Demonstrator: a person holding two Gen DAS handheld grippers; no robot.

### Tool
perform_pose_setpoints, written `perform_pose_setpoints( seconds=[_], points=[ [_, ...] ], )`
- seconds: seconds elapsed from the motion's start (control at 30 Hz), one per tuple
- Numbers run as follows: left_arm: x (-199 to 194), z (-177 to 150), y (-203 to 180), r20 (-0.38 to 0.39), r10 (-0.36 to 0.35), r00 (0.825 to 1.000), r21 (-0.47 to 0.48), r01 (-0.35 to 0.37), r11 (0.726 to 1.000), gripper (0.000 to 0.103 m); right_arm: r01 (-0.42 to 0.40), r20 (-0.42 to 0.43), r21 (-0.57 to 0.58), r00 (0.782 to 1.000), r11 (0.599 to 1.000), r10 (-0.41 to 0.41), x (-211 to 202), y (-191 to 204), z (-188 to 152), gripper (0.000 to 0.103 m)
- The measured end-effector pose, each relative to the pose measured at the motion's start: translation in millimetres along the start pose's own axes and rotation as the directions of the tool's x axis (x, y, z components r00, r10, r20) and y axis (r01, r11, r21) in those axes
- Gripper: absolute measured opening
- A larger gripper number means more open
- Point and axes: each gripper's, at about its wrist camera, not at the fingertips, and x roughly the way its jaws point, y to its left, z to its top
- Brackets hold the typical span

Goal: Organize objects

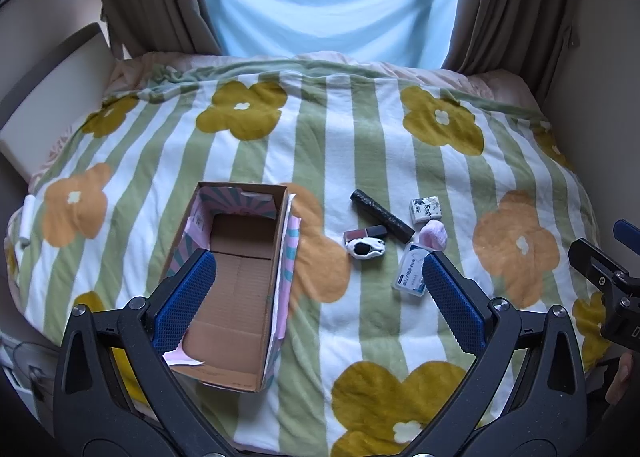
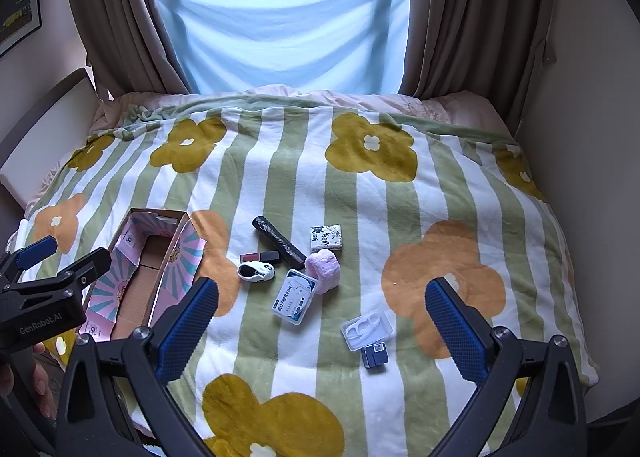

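An empty cardboard box (image 1: pixel 240 277) with pink and teal flaps lies open on the flowered blanket (image 1: pixel 320 145). To its right lies a cluster: a black roll (image 1: pixel 382 215), a patterned tissue pack (image 1: pixel 425 209), a pink fluffy item (image 1: pixel 434 235), a maroon stick (image 1: pixel 366 233), a small black-and-white shoe (image 1: pixel 366 248) and a white floss box (image 1: pixel 412 275). My left gripper (image 1: pixel 320 259) hovers open above the box's right edge. My right gripper (image 2: pixel 322 287) hovers open over the floss box (image 2: pixel 294 295), with a clear plastic case (image 2: pixel 366 329) and a dark blue box (image 2: pixel 375 355) nearer to it.
The blanket (image 2: pixel 360 197) covers a bed between a white headboard (image 1: pixel 52 105) on the left and a wall on the right. Brown curtains (image 2: pixel 460 17) and a blue sheet (image 2: pixel 280 25) hang at the far end. A person's hand (image 2: pixel 40 381) holds the left gripper (image 2: pixel 72 253).
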Motion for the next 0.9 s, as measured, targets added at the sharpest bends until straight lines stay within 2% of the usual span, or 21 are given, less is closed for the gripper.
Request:
perform_pose_setpoints(
  seconds=[0.9],
  points=[
    [0, 0, -6, 0.001, -0.06, 0.998, 0.066, 0.06, 0.996, 0.102, -0.042, 0.029, 0.001, 0.999, 0.999, 0.042, -5, 6, -8, 0.102]
  ],
)
